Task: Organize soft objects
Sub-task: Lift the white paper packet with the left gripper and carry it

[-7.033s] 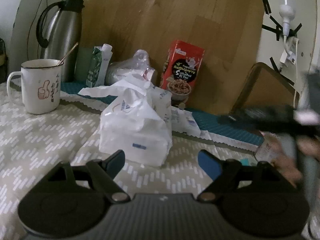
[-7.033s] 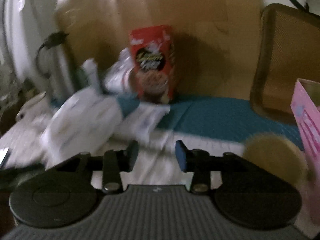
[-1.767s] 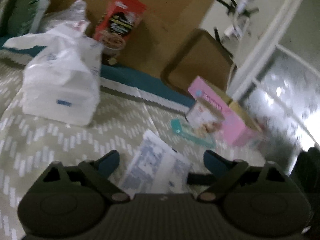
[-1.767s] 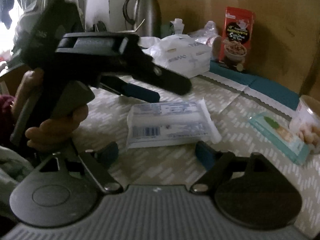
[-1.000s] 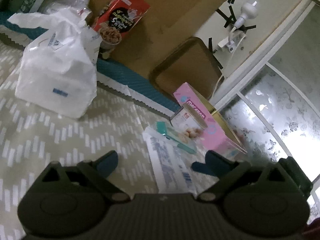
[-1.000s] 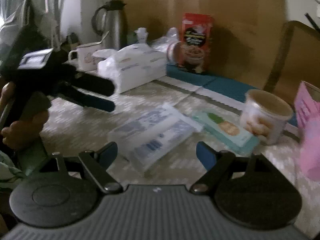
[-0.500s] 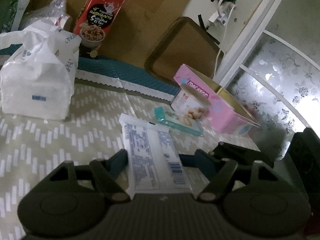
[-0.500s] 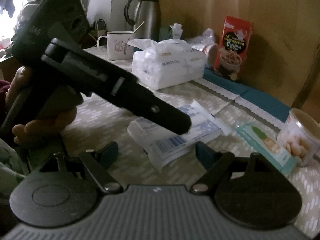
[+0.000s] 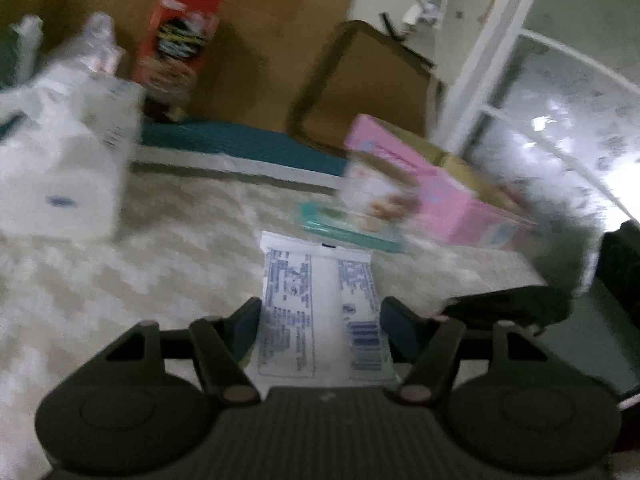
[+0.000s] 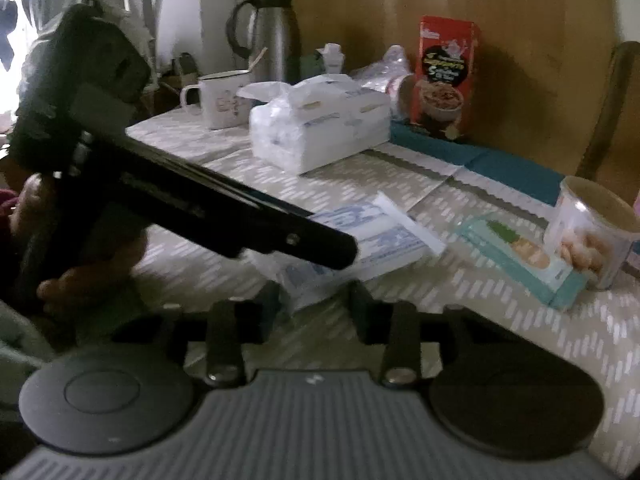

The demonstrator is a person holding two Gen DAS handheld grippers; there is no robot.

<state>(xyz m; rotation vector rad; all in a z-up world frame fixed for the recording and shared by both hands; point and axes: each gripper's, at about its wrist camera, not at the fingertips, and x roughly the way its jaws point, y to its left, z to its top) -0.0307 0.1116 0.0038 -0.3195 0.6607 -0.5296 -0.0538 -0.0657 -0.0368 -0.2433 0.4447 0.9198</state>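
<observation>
**Flat tissue pack gripped from both ends; lift pending**

The table (image 10: pixel 500 312), under a pale patterned cloth, carries everything I describe. Toward its far edge sits the large white bag of tissues (image 10: pixel 320 128), with a mug (image 10: pixel 218 100) and a steel flask (image 10: pixel 266 32) behind it toward the far left corner, and a red cereal box (image 10: pixel 444 76) upright against the wooden board at the back. Toward the right edge I note a pink carton (image 9: pixel 436 196), a round snack tub (image 10: pixel 588 232) and a flat teal packet (image 10: pixel 520 256) lying just beside the tub.

The item in hand is the flat tissue pack (image 9: pixel 320 312), white with blue print, lying near the near edge of the table, roughly mid-width. My left gripper (image 9: pixel 318 330) has its fingers closed against the pack's two long sides; the view is motion-blurred, but contact on both sides is plain. My right gripper (image 10: pixel 312 300) has its fingers drawn in around the pack's near end, with the plastic bunched between them; I judge it clamped there too.

Assessment: the step is the pickup of this soft pack, grasp made, lift not yet made. The next move calls for raising it level and carrying it toward the other soft goods, most likely beside the big bag. One gripper should yield, or the two must travel together. The wrapper is slack and may slip or tear.
</observation>
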